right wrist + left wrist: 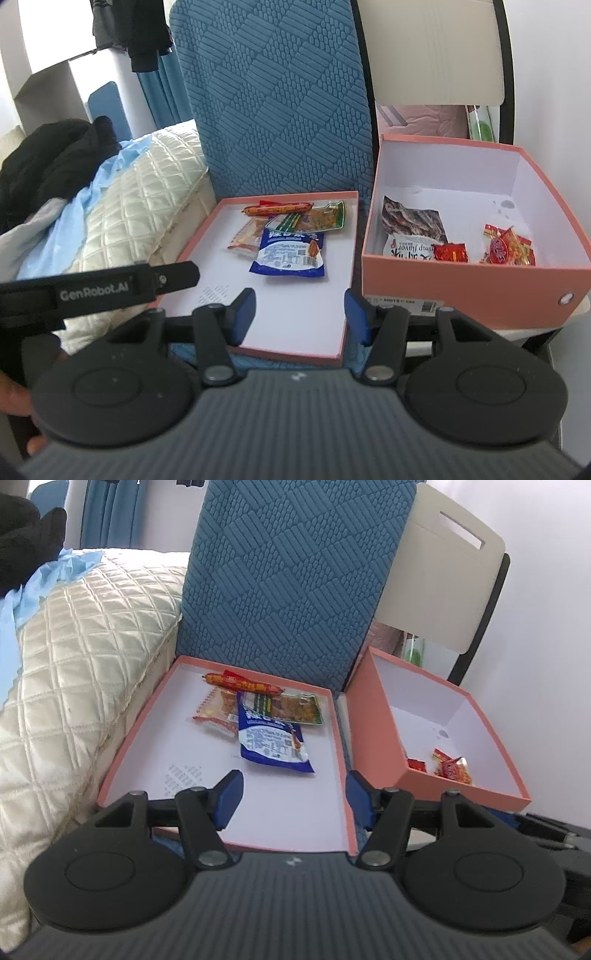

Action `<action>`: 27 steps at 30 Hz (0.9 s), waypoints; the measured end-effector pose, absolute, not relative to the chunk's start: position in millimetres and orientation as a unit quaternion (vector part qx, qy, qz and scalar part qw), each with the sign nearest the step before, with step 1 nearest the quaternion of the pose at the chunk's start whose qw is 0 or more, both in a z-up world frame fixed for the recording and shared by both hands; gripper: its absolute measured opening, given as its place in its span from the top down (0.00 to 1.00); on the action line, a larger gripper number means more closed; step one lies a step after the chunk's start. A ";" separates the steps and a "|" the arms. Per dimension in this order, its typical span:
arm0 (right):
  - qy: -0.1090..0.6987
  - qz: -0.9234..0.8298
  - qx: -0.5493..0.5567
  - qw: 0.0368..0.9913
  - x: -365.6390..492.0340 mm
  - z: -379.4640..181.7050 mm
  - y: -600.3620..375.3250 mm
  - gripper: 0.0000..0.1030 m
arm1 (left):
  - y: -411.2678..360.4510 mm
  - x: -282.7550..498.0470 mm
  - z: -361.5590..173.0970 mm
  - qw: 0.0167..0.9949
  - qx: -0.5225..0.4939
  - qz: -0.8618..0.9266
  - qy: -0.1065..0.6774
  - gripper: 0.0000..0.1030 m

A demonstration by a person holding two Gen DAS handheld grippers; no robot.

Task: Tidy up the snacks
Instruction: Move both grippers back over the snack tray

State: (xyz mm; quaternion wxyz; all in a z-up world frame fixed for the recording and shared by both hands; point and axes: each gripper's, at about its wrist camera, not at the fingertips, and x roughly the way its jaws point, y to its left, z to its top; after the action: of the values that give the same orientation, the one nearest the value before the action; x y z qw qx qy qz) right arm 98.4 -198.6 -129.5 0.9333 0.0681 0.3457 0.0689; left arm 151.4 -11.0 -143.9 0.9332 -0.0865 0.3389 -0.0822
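- Pink cardboard shallow box lid (258, 343) lies flat beside the deeper pink cardboard box (476, 291), both in front of a blue quilted chair back (295, 583).
- In the lid: a blue-and-white snack pouch (271, 740), a red sausage stick (242, 683) and a green-edged packet (295, 709) clustered at the far end.
- In the box: a shrimp-flavour bag (410, 229) and small red candies (508, 247).
- The left gripper (293, 797) and the right gripper (299, 314) hang over the lid's near edge, jaws apart, holding nothing.
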 end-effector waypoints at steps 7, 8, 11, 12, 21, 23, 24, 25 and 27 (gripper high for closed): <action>0.343 0.076 0.068 0.934 127.0 -129.7 -189.9 0.46 | 1.9 177.5 -141.1 0.938 -0.086 -0.070 0.329 0.35; 0.345 0.078 0.069 0.933 131.1 -130.4 -188.2 0.46 | 4.1 182.2 -141.8 0.938 -0.087 -0.067 0.329 0.35; 0.350 0.081 0.069 0.931 144.5 -132.3 -182.4 0.46 | 9.5 194.1 -143.6 0.938 -0.089 -0.065 0.329 0.35; 0.351 0.083 0.069 0.930 149.0 -133.2 -181.0 0.46 | 10.9 198.2 -144.9 0.938 -0.089 -0.063 0.330 0.35; 0.368 0.086 0.085 0.922 190.1 -143.4 -177.8 0.46 | 20.8 234.6 -163.1 0.930 -0.104 -0.064 0.347 0.35; 0.366 0.081 0.078 0.924 198.5 -144.5 -176.6 0.46 | 23.6 243.2 -168.1 0.927 -0.111 -0.064 0.352 0.35; 0.361 0.078 0.067 0.927 201.9 -144.2 -174.1 0.46 | 24.6 247.0 -170.4 0.926 -0.114 -0.065 0.354 0.35; 0.357 0.078 0.058 0.929 205.4 -143.9 -171.8 0.46 | 25.8 251.3 -172.6 0.925 -0.116 -0.065 0.356 0.35; 0.359 0.082 0.061 0.928 214.0 -144.0 -170.7 0.46 | 28.6 259.6 -177.1 0.922 -0.122 -0.065 0.361 0.35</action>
State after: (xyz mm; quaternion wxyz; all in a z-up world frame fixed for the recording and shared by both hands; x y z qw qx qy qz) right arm 214.0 -170.7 -144.0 0.9278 0.0607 0.3587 0.0824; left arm 259.6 28.6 -177.1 0.9224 -0.1222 0.3605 -0.0648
